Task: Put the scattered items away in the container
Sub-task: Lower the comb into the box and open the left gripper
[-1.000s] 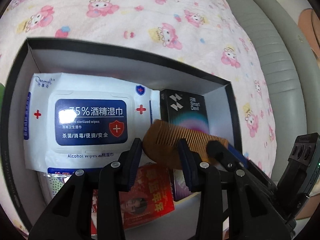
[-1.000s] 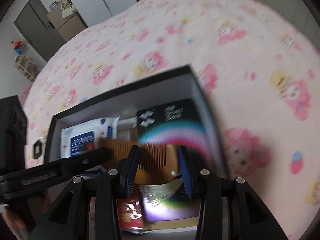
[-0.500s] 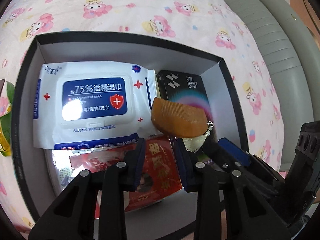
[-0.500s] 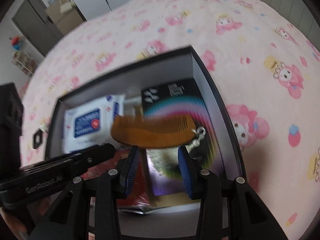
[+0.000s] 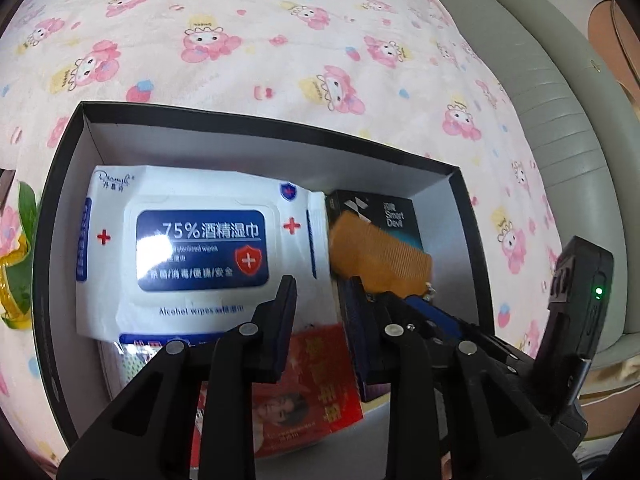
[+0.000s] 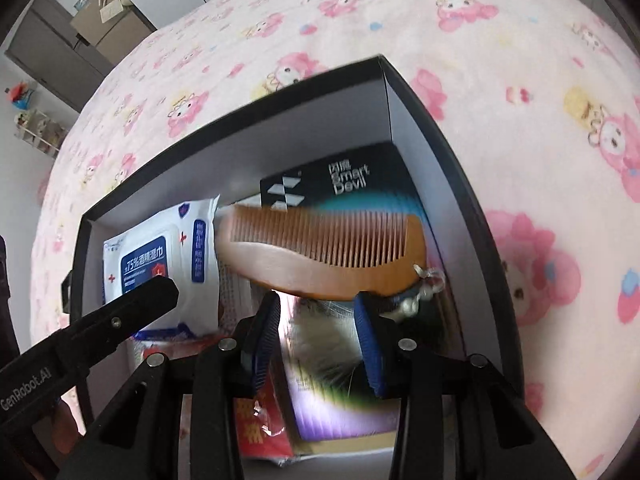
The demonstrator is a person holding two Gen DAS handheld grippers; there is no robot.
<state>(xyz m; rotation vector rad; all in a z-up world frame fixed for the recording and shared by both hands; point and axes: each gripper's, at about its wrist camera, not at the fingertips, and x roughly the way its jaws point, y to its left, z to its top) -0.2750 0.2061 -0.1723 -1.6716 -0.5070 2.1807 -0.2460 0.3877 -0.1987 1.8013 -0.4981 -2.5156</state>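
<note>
Wooden comb lying on Smart Devil box inside black container. Right gripper jaws apart, empty, just narrowing. Left gripper closed, empty.

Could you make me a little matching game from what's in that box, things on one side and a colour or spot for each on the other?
Things:
1. wet wipes pack
2. wooden comb
3. red packet
4. black carton

Descriptions:
A. orange-brown, lying over the black carton
B. white with a blue label, in the left part of the box in the left wrist view
C. printed "Smart Devil", beside the right wall of the box
D. partly tucked under the wipes, at the near side of the box

Pairs: 1-B, 2-A, 3-D, 4-C
</note>
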